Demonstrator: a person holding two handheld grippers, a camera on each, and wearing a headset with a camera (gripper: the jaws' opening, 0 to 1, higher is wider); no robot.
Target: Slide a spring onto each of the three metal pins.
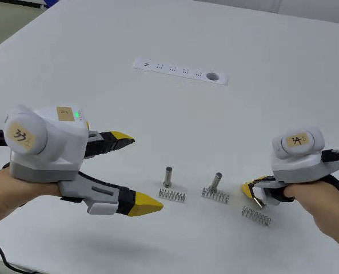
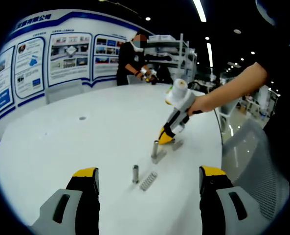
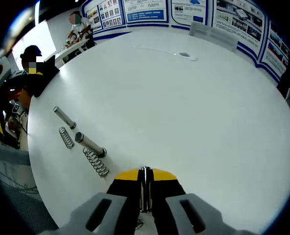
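Just right of the middle pin (image 1: 216,181), our right gripper (image 1: 252,193) is closed narrowly on a third metal pin (image 3: 145,188), clamped between its yellow tips. Well to the left of the middle pin, our left gripper (image 1: 140,170) hangs above the table with its jaws spread wide. One spring (image 1: 215,196) lies at the middle pin's foot. A second spring (image 1: 172,196) lies to its left, beside the other upright pin (image 1: 168,176). A third spring (image 1: 255,216) lies to its right, nearer us. Far beyond the middle pin, a power strip (image 1: 179,71) lies on the white table (image 1: 283,85). Past the table's far edge we see poster boards (image 2: 61,54) on a wall and a person (image 2: 130,61) standing.
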